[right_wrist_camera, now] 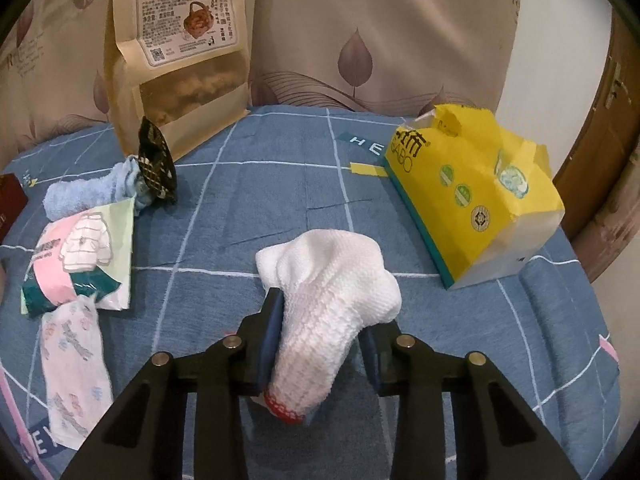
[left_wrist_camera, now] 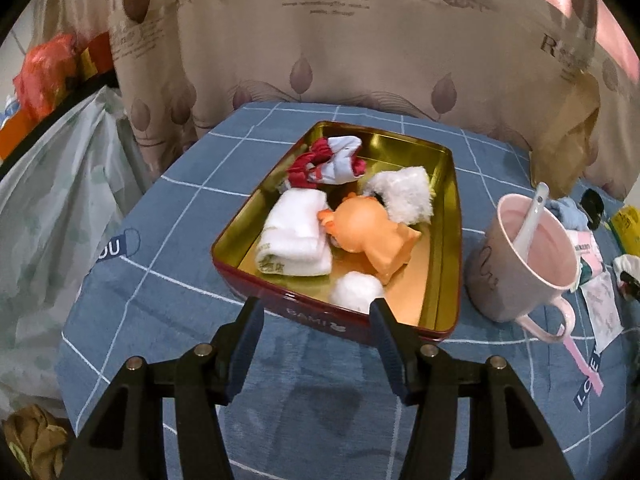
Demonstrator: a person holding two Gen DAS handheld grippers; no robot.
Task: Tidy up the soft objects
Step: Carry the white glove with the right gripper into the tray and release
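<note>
Left wrist: tin holds socks, toy; left hand-held gripper open, right hand-held gripper clamps glove.

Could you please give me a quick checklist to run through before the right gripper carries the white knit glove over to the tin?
1. Grip on white knit glove: right gripper is shut on it near the cuff: ok.
2. Glove clear of the blue checked cloth: cannot tell.
3. Free space in red tin: bare gold floor near the right wall: ok.
4. Left gripper clear of the tin: open, empty, fingertips at the near rim: not ok.
5. Pink mug with spoon stands close beside the tin: not ok.
</note>
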